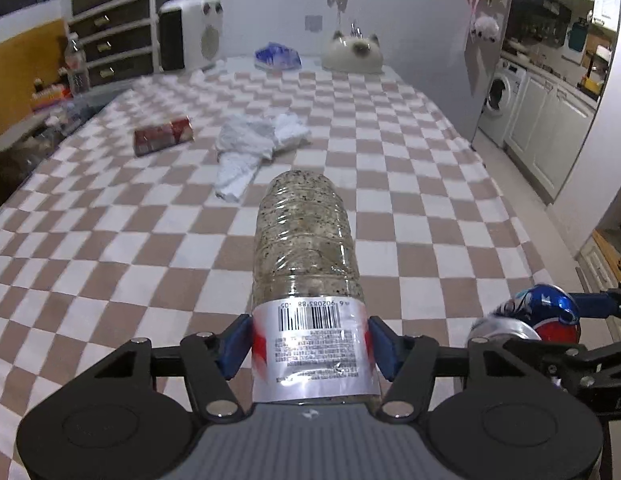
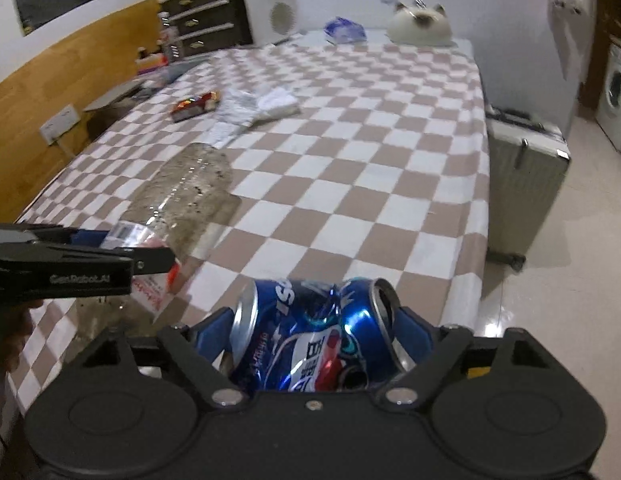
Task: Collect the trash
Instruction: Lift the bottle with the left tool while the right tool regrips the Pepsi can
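**Two pieces of trash in hand, more left on the bed**

Black and grey, the left gripper (image 1: 309,350) has its blue pads pressed on both sides of the clear plastic bottle with dirty specks inside (image 1: 306,248). It grips the bottle at the white label, and the bottle points out over the pink and white checked cloth (image 1: 410,168).

Just beside it, the right gripper (image 2: 312,344) has its blue pads against the two ends of the crushed blue soda can (image 2: 314,334). It looks like it is gripping the can.

So the step now looks like picking up. Both grippers are full.

Further out on the cloth lie the flat red packet (image 1: 163,136) and the crumpled white tissue paper (image 1: 256,150), close together. Near the wall sits the blue and white plastic bag (image 1: 277,56).

I think the next move is to carry the bottle and can to a bin. No bin shows in either view. Grips must stay firm, since the bottle is smooth and long.
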A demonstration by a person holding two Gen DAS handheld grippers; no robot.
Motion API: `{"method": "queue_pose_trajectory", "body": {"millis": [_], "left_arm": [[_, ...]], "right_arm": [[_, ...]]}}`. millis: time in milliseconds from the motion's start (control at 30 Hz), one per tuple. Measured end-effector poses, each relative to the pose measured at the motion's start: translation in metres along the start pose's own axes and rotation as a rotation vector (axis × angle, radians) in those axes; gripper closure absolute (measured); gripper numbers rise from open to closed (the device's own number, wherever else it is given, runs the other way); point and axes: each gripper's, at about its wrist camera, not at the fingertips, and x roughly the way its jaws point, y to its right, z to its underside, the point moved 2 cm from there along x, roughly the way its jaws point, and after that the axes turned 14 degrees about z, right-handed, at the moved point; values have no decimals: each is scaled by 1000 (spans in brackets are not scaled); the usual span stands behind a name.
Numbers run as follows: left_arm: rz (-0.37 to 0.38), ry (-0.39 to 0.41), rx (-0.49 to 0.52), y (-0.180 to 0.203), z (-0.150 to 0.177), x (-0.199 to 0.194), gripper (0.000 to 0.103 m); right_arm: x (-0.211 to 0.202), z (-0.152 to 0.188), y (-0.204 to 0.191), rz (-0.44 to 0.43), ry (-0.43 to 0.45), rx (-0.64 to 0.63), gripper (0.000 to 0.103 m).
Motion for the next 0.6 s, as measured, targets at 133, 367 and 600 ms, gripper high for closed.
{"method": "queue_pose_trajectory", "body": {"millis": [133, 367, 600], "left_arm": [[1, 62, 0, 5, 1, -18, 41], [28, 106, 9, 16, 10, -41, 41], [66, 103, 14, 24, 30, -49, 41]], "right_arm": [[-15, 0, 3, -28, 56, -1, 22], [-35, 6, 6, -32, 111, -42, 26], [-33, 31, -5, -28, 48, -180, 25]]}}
